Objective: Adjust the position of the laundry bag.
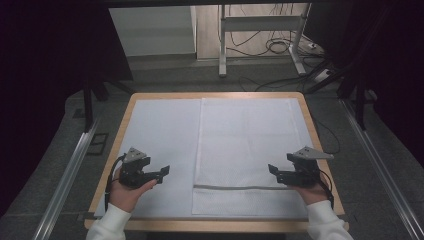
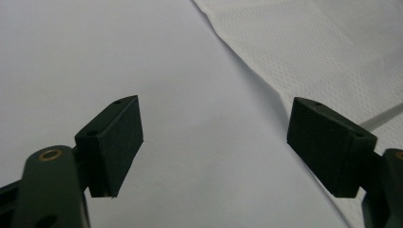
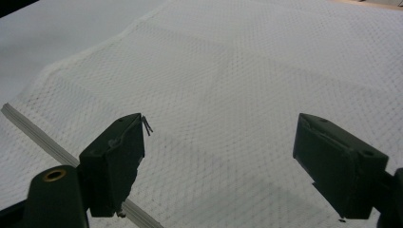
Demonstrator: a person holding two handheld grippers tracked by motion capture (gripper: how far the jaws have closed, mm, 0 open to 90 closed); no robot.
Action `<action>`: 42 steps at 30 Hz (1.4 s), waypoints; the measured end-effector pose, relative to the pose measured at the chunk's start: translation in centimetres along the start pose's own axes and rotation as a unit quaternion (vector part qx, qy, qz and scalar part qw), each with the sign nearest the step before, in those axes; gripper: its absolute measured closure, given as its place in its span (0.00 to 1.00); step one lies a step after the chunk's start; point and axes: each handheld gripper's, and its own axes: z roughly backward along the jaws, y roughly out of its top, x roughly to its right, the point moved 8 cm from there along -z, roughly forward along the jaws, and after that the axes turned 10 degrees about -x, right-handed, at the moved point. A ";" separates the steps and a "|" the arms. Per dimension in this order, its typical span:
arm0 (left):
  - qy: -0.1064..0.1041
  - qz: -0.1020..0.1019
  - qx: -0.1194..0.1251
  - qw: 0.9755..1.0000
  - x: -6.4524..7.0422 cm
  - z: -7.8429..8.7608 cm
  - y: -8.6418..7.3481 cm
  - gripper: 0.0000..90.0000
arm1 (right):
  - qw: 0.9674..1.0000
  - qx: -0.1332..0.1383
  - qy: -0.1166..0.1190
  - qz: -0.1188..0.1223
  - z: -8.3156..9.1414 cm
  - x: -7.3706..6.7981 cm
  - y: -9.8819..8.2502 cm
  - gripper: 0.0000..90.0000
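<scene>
White towel [image 1: 247, 150] flat on desk [image 1: 310, 120] right half, grey stripe [image 1: 235, 187] near front edge; bare mat [image 1: 160, 135] left. Left tool [image 1: 162, 172] open over mat beside towel edge, right tool [image 1: 272, 169] open over towel's right edge, both empty

A laboratory recording station: wood-edged bench [image 1: 321, 150] on grey carpet, flanked by floor rails [image 1: 67, 175], dark curtains [image 1: 45, 75], with loose cables [image 1: 280, 47] under a metal frame [image 1: 260, 25].
</scene>
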 end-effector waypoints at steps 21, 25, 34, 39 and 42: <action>-0.004 -0.015 -0.021 1.000 2.1 -1.9 0.4 0.24 | 1.000 -0.005 -0.010 0.000 0.0 0.3 -0.1 0.20; 0.004 -0.023 -0.026 0.999 2.4 -2.3 0.6 0.24 | 1.000 -0.008 -0.013 0.001 -0.1 0.5 -0.2 0.20; 0.000 -0.016 -0.038 0.999 2.9 -3.0 0.7 0.26 | 1.000 -0.008 -0.018 0.000 -0.1 0.7 -0.3 0.20; -0.007 -0.019 -0.051 0.999 3.8 -4.2 0.8 0.26 | 1.000 0.001 -0.025 0.008 0.0 0.6 -0.1 0.21; -0.011 -0.018 -0.052 0.998 4.0 -4.4 1.1 0.26 | 1.000 0.002 -0.026 0.008 0.0 0.5 -0.1 0.21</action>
